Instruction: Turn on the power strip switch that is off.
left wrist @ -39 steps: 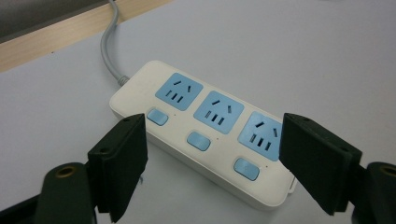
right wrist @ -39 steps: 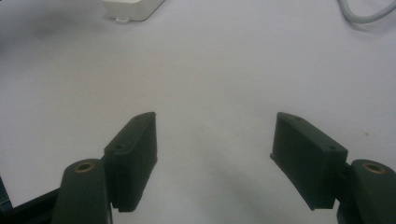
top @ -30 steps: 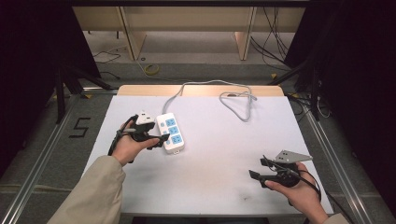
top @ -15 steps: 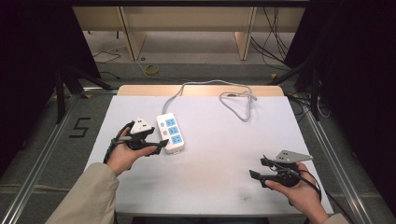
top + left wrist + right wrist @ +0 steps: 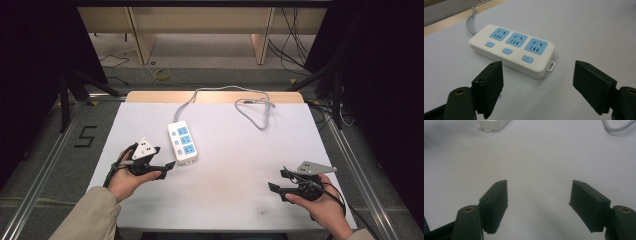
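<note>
Power strip [image 5: 183,142], white with three blue sockets and three blue switches, lies flat at centre-left of the high view on the white table [image 5: 240,165], its grey cord [image 5: 220,95] running toward the top of the frame and looping at upper centre-right. In that view the left gripper [image 5: 165,166] sits at lower left, its tips just beside the near end of the strip but apart from it; the right gripper [image 5: 277,181] is held at lower right, well apart from the strip, over bare table. In the left gripper view the strip occupies the upper left and centre of the frame, ahead of the jaws; the jaws are spread wide with nothing between them, and none of the sockets carries a plug. In the right gripper view the jaws are likewise spread wide over bare table, a corner of the strip showing at the top left edge and a bend of cord at the top right corner. Judged from these positions, the work is at an early stage: the strip lies ungrasped and neither gripper holds anything. Closing on the strip or pressing a switch appears yet to be done; which of these is intended cannot be told.
</note>
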A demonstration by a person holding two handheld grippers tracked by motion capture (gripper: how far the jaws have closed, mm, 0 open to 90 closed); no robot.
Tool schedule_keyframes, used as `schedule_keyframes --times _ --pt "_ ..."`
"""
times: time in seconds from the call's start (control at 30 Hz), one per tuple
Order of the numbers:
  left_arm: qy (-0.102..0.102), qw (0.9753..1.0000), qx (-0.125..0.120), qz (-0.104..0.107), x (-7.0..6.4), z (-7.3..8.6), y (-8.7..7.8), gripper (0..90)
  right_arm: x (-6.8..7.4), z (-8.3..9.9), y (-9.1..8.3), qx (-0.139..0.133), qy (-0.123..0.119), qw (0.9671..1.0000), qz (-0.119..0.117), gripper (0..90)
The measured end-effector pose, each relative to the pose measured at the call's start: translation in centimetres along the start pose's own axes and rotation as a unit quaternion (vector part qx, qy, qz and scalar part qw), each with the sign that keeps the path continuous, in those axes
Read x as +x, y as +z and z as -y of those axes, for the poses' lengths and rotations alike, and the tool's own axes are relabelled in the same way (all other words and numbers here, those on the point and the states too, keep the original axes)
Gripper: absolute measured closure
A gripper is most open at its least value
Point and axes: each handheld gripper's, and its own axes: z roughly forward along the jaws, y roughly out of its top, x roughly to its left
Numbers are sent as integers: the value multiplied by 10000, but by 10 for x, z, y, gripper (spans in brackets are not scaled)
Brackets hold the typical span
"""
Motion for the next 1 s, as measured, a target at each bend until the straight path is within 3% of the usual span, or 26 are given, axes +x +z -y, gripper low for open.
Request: schedule_keyframes --times 0.33,0.63,0.9,1.0 --pt "-35 9993 337 -131 4 21 -5 221 0 1 0 10 -2 10000 -16 306" --pt "-17 9987 453 -212 6 26 -5 223 0 0 0 29 -18 10000 10 306" --pt "79 9982 577 -137 3 26 0 220 0 0 0 31 -9 10000 26 307" --pt "93 9971 757 -48 3 26 4 208 0 0 0 29 3 10000 35 306"
